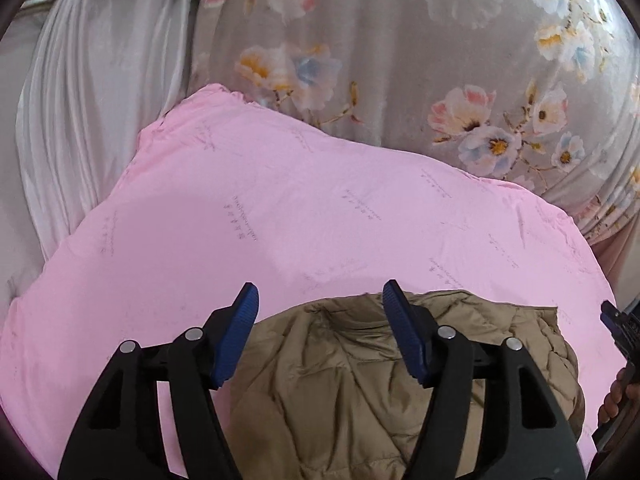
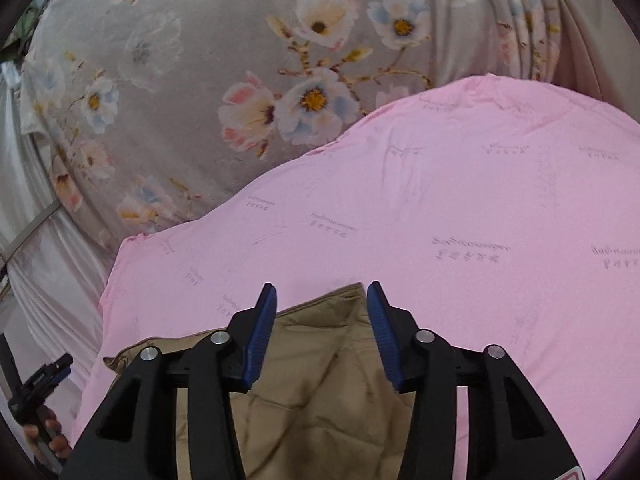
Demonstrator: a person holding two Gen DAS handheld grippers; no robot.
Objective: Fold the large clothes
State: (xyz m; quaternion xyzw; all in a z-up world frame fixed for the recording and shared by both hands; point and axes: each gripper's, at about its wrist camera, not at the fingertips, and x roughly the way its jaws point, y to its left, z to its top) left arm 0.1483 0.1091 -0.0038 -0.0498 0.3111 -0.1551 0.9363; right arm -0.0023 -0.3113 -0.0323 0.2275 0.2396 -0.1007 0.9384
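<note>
Two grippers, left gripper (image 1: 320, 300) and right gripper (image 2: 322, 300), hover with jaws apart and empty above a khaki quilted jacket (image 1: 340, 392) on pink bedding (image 1: 280, 220).

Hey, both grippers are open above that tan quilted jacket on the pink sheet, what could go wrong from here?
1. The puffy tan quilted jacket looks springy; with the left gripper and right gripper both open, its folds may relax.
2. The pink printed sheet lies loose over the grey floral bedcover, so regrasping might pinch or drag it too.
</note>
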